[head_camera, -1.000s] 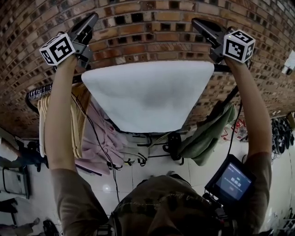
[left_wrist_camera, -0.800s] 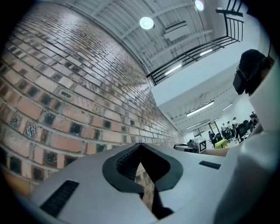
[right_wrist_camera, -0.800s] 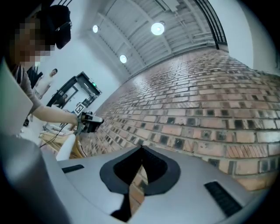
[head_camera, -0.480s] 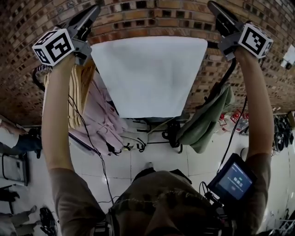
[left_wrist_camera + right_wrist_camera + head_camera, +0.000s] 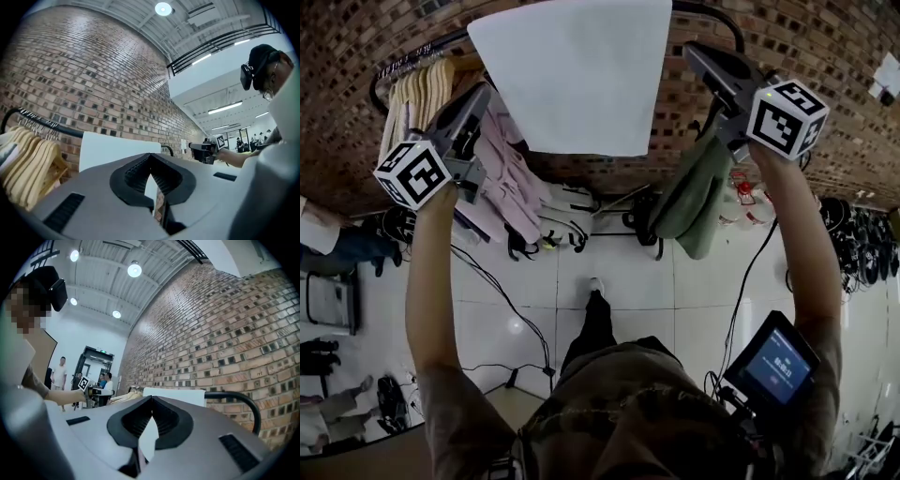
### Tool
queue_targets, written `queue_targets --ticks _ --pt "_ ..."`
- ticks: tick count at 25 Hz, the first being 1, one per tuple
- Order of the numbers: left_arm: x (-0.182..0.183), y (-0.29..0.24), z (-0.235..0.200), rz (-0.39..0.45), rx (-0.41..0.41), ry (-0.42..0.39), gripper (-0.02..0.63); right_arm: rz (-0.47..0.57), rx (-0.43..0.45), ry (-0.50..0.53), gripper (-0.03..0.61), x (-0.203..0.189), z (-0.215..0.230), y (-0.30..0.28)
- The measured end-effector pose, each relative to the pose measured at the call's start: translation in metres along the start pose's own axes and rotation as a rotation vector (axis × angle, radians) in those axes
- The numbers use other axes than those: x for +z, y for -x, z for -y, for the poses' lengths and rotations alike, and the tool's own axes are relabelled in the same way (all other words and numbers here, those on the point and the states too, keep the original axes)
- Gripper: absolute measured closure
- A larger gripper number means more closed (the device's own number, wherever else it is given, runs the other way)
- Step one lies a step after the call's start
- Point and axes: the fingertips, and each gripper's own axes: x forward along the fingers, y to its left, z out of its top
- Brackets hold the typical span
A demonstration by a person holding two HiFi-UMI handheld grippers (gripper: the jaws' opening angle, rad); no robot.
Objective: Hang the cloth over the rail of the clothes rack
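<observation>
A white cloth (image 5: 572,75), a smooth flat rectangle, hangs draped over the dark metal rail (image 5: 722,21) at top centre, its top edge running left to right. The left gripper (image 5: 478,94) and right gripper (image 5: 694,52), both clamped shut and empty, sit just below at either side, the right one nearer the rail's curved end.

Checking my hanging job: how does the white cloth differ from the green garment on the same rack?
The white cloth lies spread flat and smooth over the rail; the green garment droops bunched and creased. The white cloth sits mid-rail, the green garment by the rail's curved end, reaching lower. Both hang on the same rack before the brick wall.
</observation>
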Motion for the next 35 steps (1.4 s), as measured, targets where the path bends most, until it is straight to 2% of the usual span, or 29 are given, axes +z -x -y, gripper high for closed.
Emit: queue_targets --ticks 4,6,9,14,18,22,27,30,35 --pt "-0.033 0.042 0.045 -0.03 -0.018 0.07 0.611 -0.011 0.036 -0.022 0.574 -0.019 -0.052 0.025" --pt "-0.036 0.059 0.06 -0.044 -0.032 0.057 0.611 -0.013 0.033 -0.024 0.574 -0.025 -0.073 0.033" --pt "-0.031 0.083 0.07 -0.053 -0.031 0.016 0.611 0.005 -0.008 -0.019 0.574 -0.029 -0.095 0.045" --pt "-0.04 0.117 0.08 -0.034 -0.047 0.088 0.611 0.06 -0.107 -0.071 0.574 -0.042 -0.123 0.068" --pt "-0.052 0.137 0.089 -0.035 -0.032 0.059 0.611 0.06 -0.135 -0.078 0.574 -0.062 -0.145 0.082" --pt "-0.074 0.149 0.109 -0.056 -0.019 0.02 0.611 0.057 -0.145 -0.087 0.574 -0.08 -0.168 0.099" --pt "-0.087 0.151 0.128 -0.051 -0.021 -0.013 0.611 0.005 -0.163 0.017 0.574 -0.099 -0.194 0.112" --pt "-0.093 0.153 0.131 -0.048 -0.009 -0.001 0.611 -0.013 -0.163 0.042 0.574 -0.105 -0.202 0.111" --pt "-0.099 0.159 0.138 -0.039 0.011 0.01 0.612 -0.001 -0.156 0.017 0.574 -0.112 -0.212 0.11"
